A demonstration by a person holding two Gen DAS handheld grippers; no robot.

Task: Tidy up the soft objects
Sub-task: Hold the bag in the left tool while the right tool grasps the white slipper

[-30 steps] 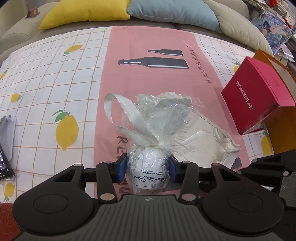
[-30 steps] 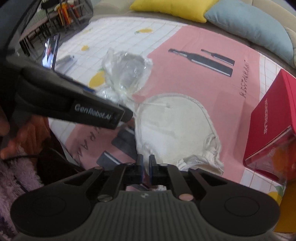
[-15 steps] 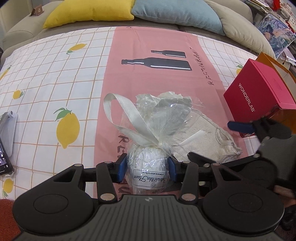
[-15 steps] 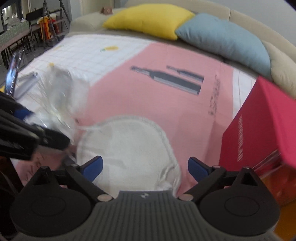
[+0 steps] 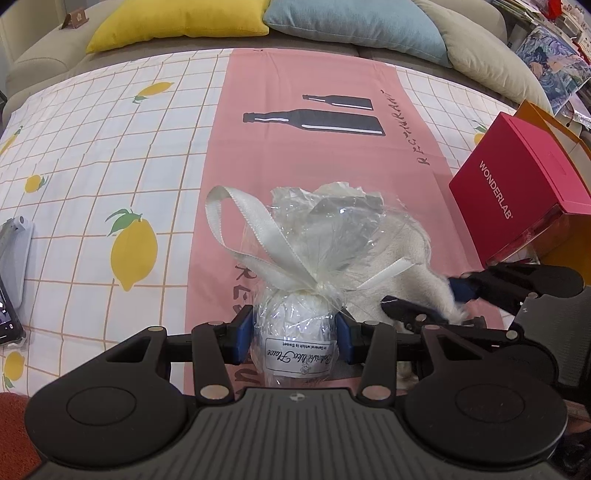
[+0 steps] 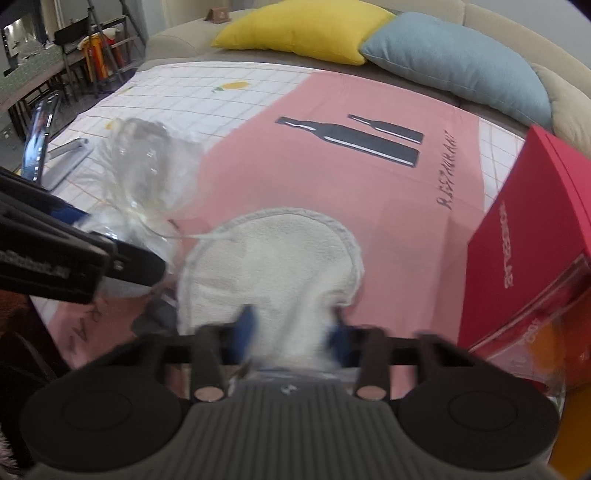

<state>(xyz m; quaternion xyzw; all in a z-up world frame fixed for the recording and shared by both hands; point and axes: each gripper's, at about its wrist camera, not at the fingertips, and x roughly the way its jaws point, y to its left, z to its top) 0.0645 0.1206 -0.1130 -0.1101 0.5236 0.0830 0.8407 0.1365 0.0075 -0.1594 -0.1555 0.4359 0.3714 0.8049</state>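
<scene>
A cellophane-wrapped white bundle tied with a cream ribbon (image 5: 295, 317) stands on the pink bottle-print cloth (image 5: 303, 147), a cream terry pouch (image 6: 273, 266) just to its right, a magenta cardboard box (image 5: 517, 188) farther right, cushions (image 5: 181, 18) behind.

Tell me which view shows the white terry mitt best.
Right wrist view: the white terry mitt lies nearly whole on the pink cloth, its cuff blurred between the right gripper fingers. In the left wrist view, the wrapped towel hides most of it.

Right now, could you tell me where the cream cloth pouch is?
In the right wrist view the cream cloth pouch lies on the pink strip, its near end between the right gripper's fingers, left of the red box.
</scene>
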